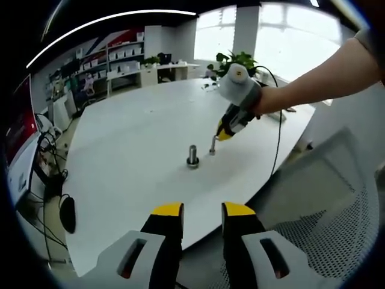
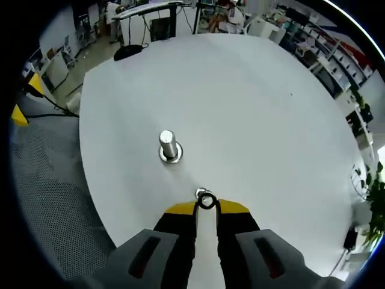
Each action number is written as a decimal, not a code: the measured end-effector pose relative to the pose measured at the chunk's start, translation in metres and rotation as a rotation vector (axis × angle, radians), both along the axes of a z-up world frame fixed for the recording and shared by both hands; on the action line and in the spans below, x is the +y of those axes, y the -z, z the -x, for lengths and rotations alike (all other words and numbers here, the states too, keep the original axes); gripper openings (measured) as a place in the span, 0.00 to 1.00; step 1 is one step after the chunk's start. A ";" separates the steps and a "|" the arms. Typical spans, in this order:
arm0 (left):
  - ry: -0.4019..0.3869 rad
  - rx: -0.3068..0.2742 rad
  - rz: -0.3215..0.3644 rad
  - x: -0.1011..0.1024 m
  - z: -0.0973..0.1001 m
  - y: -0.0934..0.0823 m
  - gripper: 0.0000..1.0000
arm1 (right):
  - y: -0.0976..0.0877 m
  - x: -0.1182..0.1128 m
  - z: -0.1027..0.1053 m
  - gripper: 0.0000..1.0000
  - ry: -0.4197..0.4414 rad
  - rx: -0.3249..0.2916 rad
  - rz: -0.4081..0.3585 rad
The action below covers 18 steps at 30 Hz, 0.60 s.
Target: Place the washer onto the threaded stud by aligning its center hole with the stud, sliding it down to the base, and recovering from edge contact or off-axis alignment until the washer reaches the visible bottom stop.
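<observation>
Right gripper (image 2: 206, 208): clenched on the washer (image 2: 206, 200), which is pinched at the very tips of the yellow-edged jaws and stands on edge, its center hole open to the camera. In the right gripper view the washer is well apart from the threaded stud (image 2: 168, 144), lying nearer the camera than the stud and off to the stud's right. The hole is not over the stud; the washer is not yet on the thread.

In the left gripper view the same right gripper (image 1: 215, 142) reaches down from the far side of the stud (image 1: 192, 155), held by a person's hand (image 1: 260, 102) and bare forearm, a cable trailing from it. The washer (image 1: 213, 145) at its tips sits just beside the stud, to the stud's right, low near the tabletop (image 1: 138, 138); whether it touches the surface cannot be told.

Threaded stud: upright on a round flat base, standing on the white tabletop, nothing on its shaft.

Left gripper (image 1: 203, 211): released, jaws parted with a clear gap and grasping nothing. It hangs at the tabletop's near edge, well apart from the stud.

Beyond the stud: a mesh-backed chair (image 1: 337, 205) past the tabletop's edge on the right, shelving (image 1: 123, 57) and a potted plant (image 1: 234, 60) at the far side of the room.
</observation>
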<state>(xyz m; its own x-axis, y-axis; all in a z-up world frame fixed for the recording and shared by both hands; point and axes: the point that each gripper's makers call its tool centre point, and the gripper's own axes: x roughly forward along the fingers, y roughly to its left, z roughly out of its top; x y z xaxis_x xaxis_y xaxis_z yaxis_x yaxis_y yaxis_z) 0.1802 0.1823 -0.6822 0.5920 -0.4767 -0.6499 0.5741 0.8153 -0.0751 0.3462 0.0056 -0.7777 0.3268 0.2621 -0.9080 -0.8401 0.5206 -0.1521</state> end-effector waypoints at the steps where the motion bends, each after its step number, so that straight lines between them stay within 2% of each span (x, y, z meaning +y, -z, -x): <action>1: 0.002 0.002 -0.001 0.000 0.000 0.000 0.23 | 0.000 0.000 -0.001 0.14 -0.002 -0.003 0.002; 13: 0.007 0.010 -0.005 0.000 0.001 0.002 0.23 | 0.005 0.004 -0.005 0.14 -0.023 0.015 0.014; 14: 0.006 0.010 -0.006 0.000 0.001 0.002 0.23 | 0.007 0.004 -0.004 0.09 -0.024 0.027 0.021; 15: 0.005 0.010 -0.006 0.000 0.001 0.002 0.23 | 0.008 0.001 -0.001 0.04 -0.061 0.041 0.050; 16: 0.005 0.011 -0.005 0.000 0.001 0.002 0.23 | 0.008 0.003 -0.003 0.03 -0.050 0.027 0.039; 18: 0.005 0.012 -0.006 0.000 0.001 0.002 0.23 | 0.009 0.005 -0.001 0.03 -0.048 0.042 0.030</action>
<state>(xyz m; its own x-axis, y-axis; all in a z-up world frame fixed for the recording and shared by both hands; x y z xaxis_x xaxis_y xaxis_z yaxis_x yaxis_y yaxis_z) 0.1791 0.1822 -0.6845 0.5819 -0.4759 -0.6595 0.5775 0.8128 -0.0770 0.3474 0.0101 -0.7869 0.2765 0.2490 -0.9282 -0.8698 0.4756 -0.1314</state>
